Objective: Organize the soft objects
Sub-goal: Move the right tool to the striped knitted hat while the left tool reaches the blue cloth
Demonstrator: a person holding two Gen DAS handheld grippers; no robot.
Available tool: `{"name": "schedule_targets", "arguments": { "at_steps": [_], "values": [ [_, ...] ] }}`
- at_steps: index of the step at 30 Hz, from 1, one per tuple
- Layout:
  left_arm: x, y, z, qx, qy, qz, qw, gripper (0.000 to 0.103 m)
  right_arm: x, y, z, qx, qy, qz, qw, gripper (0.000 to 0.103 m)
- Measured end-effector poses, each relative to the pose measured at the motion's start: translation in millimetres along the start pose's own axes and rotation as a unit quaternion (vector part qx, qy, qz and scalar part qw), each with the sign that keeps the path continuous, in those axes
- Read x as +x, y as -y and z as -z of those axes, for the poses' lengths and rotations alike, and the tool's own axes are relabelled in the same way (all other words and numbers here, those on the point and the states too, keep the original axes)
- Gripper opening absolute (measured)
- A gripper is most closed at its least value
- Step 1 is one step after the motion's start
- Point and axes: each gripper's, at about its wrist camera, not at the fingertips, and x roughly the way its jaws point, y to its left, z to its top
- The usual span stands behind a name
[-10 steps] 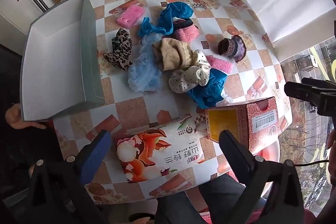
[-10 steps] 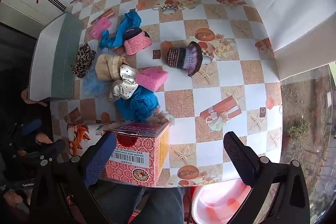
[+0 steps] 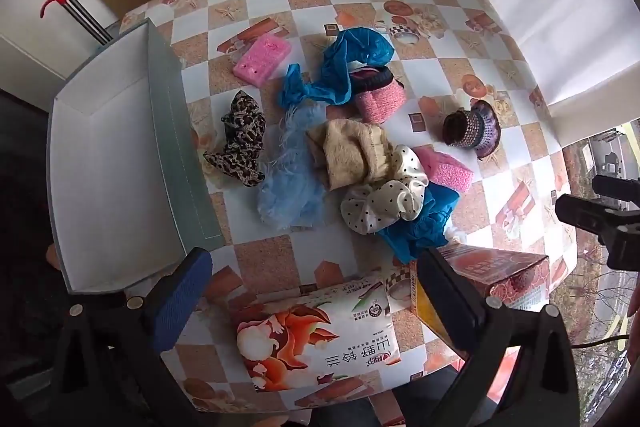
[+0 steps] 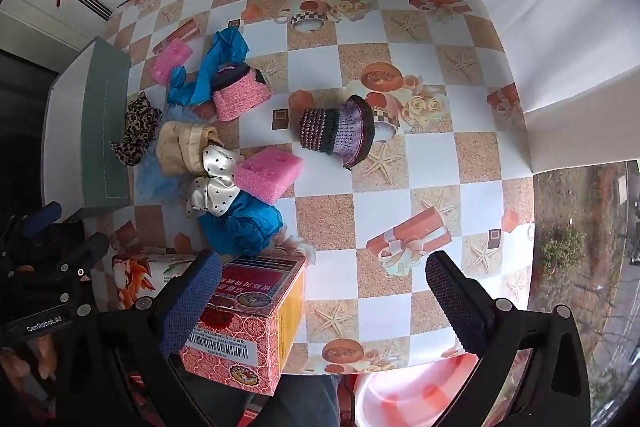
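A heap of soft things lies mid-table: a leopard scrunchie (image 3: 240, 143) (image 4: 136, 131), pale blue fluff (image 3: 288, 187), a beige plush piece (image 3: 352, 155) (image 4: 180, 147), a polka-dot scrunchie (image 3: 384, 203) (image 4: 216, 183), blue cloth (image 3: 352, 63) (image 4: 244, 223), a pink knit cup (image 3: 380, 99) (image 4: 240, 95), two pink sponges (image 3: 262, 61) (image 4: 268, 173) and a purple knit hat (image 3: 474, 133) (image 4: 340, 131). A grey open box (image 3: 116, 163) (image 4: 104, 131) stands at the left. My left gripper (image 3: 312, 291) and right gripper (image 4: 324, 295) are open and empty above the near edge.
A printed tissue pack (image 3: 320, 339) (image 4: 136, 275) and a red carton (image 3: 500, 275) (image 4: 248, 323) sit at the near edge. The checkered table (image 4: 400, 187) drops off to the right beside a white curtain. A pink basin (image 4: 412, 391) is below the table.
Both grippers have moved slightly forward over the table, so the objects look a little closer. Nothing on the table has moved.
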Motion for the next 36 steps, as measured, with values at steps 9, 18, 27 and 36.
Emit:
{"name": "schedule_targets", "arguments": {
  "at_steps": [9,18,27,36],
  "values": [
    [11.1,5.7,-22.6,0.001,-0.013,-0.013,0.9998,0.103,14.4,-2.4,-16.2,-0.005,-0.017,-0.006,1.0,0.103],
    [23.1,4.3,-44.3,-0.002,-0.025,-0.02,0.9995,0.103,29.7,4.7,-33.3,-0.007,-0.033,-0.005,0.999,0.103],
    [37.4,7.0,-64.3,0.004,-0.034,-0.029,0.999,0.103,48.1,11.3,-43.5,-0.008,-0.05,-0.004,0.999,0.103],
    [60.9,12.8,-94.7,0.011,-0.04,-0.038,0.9984,0.103,71.6,22.7,-57.1,0.005,-0.062,-0.004,0.998,0.103]
  ]
}}
